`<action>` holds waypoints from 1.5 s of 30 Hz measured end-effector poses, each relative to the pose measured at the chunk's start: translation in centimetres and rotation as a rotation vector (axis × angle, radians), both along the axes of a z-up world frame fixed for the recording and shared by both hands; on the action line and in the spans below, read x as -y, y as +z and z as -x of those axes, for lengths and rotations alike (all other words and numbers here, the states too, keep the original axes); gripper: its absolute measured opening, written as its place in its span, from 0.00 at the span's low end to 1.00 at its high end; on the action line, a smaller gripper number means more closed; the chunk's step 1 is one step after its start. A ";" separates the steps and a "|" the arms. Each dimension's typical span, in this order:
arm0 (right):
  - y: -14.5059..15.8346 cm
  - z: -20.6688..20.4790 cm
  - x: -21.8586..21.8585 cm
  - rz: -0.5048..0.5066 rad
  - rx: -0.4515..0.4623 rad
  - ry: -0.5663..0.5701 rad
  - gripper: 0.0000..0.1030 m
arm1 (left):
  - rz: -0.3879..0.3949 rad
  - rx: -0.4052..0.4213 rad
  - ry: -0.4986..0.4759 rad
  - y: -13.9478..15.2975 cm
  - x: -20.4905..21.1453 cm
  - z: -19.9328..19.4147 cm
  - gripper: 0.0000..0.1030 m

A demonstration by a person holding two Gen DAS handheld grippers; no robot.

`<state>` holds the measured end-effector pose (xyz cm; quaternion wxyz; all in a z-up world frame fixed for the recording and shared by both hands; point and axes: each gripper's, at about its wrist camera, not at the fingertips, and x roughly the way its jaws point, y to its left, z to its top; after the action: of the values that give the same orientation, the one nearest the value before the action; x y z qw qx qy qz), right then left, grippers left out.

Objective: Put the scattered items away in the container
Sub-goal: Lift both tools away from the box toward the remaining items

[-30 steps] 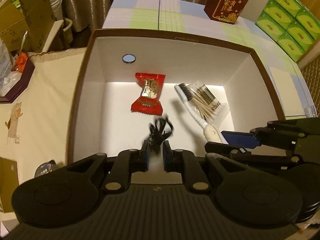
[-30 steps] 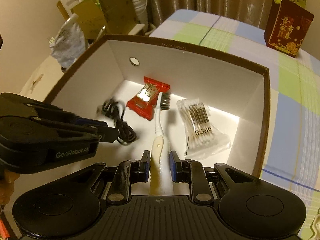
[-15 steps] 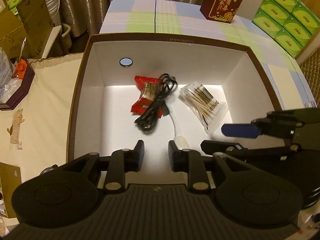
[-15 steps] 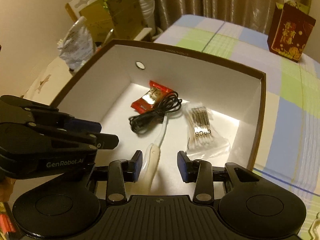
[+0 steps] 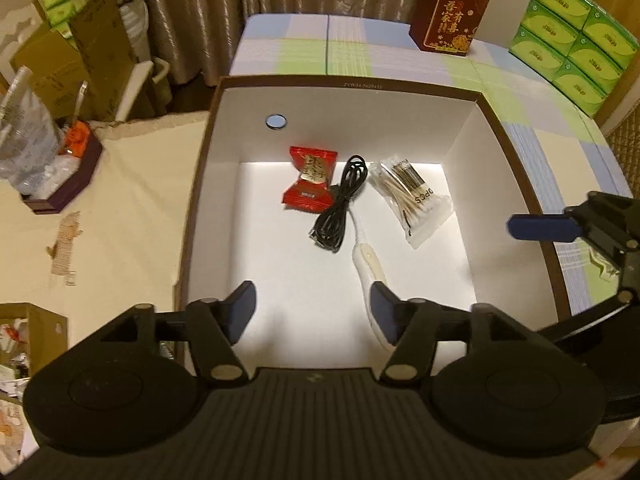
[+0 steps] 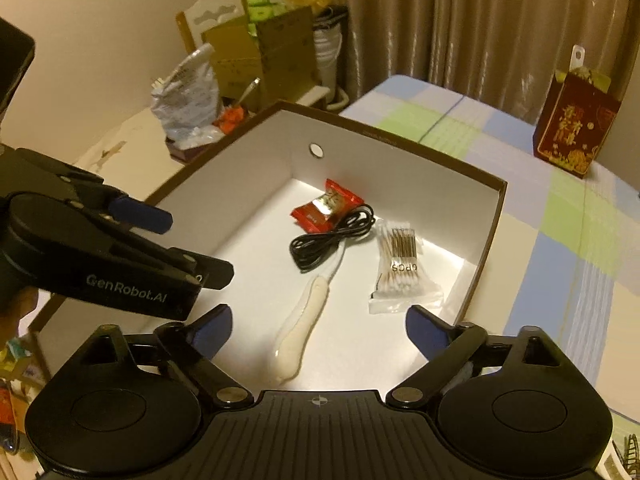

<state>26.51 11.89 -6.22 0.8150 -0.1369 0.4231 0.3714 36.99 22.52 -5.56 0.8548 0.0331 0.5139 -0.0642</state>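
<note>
From the left wrist view, my left gripper has let go of the black cable it pinched a second ago: its jaws now stand wide apart over the near end of the box, holding nothing. The cable lies on the box floor, across the toothbrush, just right of the red candy packet and left of the cotton swab bag.

From the right wrist view, my right gripper has done the same with the toothbrush, which lies free on the floor with its handle towards me and its head under the cable; the jaws are spread wide and empty. The left gripper sits at the near left (jaws parted here too).

I judge the tidying about done; no loose item shows on the checked cloth.
</note>
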 end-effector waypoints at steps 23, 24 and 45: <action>3.7 7.2 5.4 -0.061 0.092 0.036 0.98 | -0.047 0.124 0.038 5.3 3.1 8.3 0.89; 3.8 7.5 5.6 -0.064 0.092 0.040 0.98 | -0.048 0.127 0.039 5.5 3.2 8.6 0.89; 4.5 11.9 13.5 -0.086 0.051 0.206 0.98 | -0.026 0.165 0.111 6.9 7.5 17.2 0.92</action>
<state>14.63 -1.60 -1.73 0.7880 -0.1542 0.3698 0.4675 19.78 14.98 1.38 0.8959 0.0210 0.4438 -0.0071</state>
